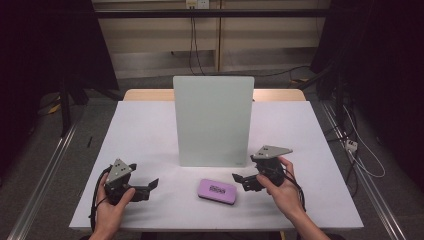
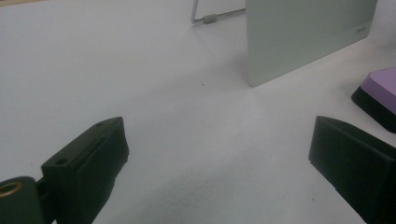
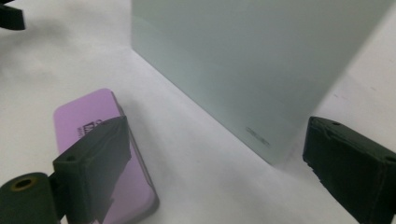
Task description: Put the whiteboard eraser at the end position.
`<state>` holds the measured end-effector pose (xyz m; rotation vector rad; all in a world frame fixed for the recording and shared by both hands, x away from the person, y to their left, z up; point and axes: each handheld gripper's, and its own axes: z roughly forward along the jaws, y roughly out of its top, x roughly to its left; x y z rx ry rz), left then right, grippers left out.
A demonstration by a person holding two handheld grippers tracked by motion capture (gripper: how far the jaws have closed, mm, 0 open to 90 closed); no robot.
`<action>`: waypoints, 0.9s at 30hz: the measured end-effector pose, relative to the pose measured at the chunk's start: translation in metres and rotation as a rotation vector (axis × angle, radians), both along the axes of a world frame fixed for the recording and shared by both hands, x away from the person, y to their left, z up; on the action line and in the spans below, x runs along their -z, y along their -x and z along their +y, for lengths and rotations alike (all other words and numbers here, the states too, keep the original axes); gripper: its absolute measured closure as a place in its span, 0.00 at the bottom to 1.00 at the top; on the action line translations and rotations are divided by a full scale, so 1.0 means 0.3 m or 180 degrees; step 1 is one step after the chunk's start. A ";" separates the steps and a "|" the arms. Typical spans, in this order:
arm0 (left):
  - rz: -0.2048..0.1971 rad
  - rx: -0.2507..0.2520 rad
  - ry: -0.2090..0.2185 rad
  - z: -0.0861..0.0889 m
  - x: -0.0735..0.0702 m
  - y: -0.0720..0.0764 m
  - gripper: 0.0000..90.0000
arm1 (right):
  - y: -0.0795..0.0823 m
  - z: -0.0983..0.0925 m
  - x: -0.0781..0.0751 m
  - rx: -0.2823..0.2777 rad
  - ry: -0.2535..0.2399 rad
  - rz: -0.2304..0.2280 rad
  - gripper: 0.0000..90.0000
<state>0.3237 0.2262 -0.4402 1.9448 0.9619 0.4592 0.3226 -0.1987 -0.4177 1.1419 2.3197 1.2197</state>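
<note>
Two grippers: both rest low near the counter's front edge, one on each side of the purple eraser.
Left gripper (image 1: 145, 185): held by the left hand (image 1: 107, 210) near the front-left part of the counter (image 1: 145, 130); jaws point toward the middle, spread wide with only bare counter between them.
Right gripper (image 1: 245, 181): held by the right hand (image 1: 282, 192) near the front-right part; forearm enters from the front edge, angled inward; jaws point left toward the eraser, spread wide, gripping nothing.
Purple eraser (image 1: 217, 191): lies flat near the middle of the front edge, between the two grippers and just beside the right gripper's tips.
White board (image 1: 213, 120): stands upright at the counter's centre, behind the eraser and apart from it.
</note>
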 end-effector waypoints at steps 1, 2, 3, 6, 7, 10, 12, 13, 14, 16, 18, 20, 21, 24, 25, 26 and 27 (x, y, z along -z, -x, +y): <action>0.0002 -0.0009 -0.0002 0.000 0.000 -0.001 0.05 | 0.004 -0.013 0.003 0.0052 -0.0044 0.0028 0.09; 0.0002 -0.0016 -0.0003 0.000 0.001 -0.001 0.05 | 0.008 -0.026 0.005 0.0100 -0.0090 0.0030 0.09; 0.0000 -0.0026 0.0000 0.000 0.001 -0.002 0.05 | 0.013 -0.037 0.006 0.0148 -0.0091 0.0028 0.09; 0.0001 -0.0029 -0.0006 -0.001 0.001 -0.002 0.05 | 0.029 -0.067 0.005 0.0258 -0.0064 -0.0017 0.09; 0.0005 -0.0029 -0.0006 -0.001 0.001 -0.003 0.05 | 0.034 -0.080 0.005 0.0296 -0.0063 -0.0039 0.09; 0.0006 -0.0055 0.0013 0.000 0.001 -0.003 0.05 | 0.045 -0.108 0.007 0.0417 -0.0063 -0.0085 0.09; -0.0003 -0.0088 0.0018 0.003 0.001 -0.003 0.05 | 0.056 -0.130 0.011 0.0507 -0.0070 -0.0137 0.09; 0.0001 -0.0096 0.0010 0.004 0.000 -0.004 0.05 | 0.060 -0.140 0.014 0.0544 -0.0051 -0.0171 0.09; 0.0004 -0.0110 0.0020 0.005 0.000 -0.004 0.05 | 0.063 -0.148 0.016 0.0570 -0.0052 -0.0174 0.09; 0.0000 -0.0138 0.0032 0.007 0.000 -0.004 0.05 | 0.073 -0.170 0.023 0.0630 -0.0070 -0.0159 0.09; -0.0003 -0.0141 0.0029 0.008 -0.001 -0.004 0.05 | 0.081 -0.190 0.033 0.0688 -0.0049 -0.0161 0.10; -0.0004 -0.0151 0.0036 0.009 -0.002 -0.005 0.05 | 0.092 -0.209 0.045 0.0752 -0.0068 -0.0190 0.10; -0.0021 -0.0157 0.0031 0.011 -0.002 -0.006 0.05 | 0.098 -0.217 0.051 0.0781 -0.0068 -0.0220 0.10; -0.0031 -0.0198 0.0054 0.015 -0.004 -0.005 0.05 | 0.113 -0.237 0.066 0.0813 -0.0078 -0.0186 0.10; -0.0039 -0.0197 0.0047 0.017 -0.005 -0.005 0.05 | 0.121 -0.248 0.069 0.0837 -0.0073 -0.0190 0.10; -0.0028 -0.0200 0.0067 0.019 -0.005 -0.004 0.05 | 0.126 -0.256 0.070 0.0862 -0.0078 -0.0192 0.10; -0.0031 -0.0204 0.0081 0.021 -0.006 -0.004 0.05 | 0.133 -0.270 0.072 0.0903 -0.0118 -0.0219 0.10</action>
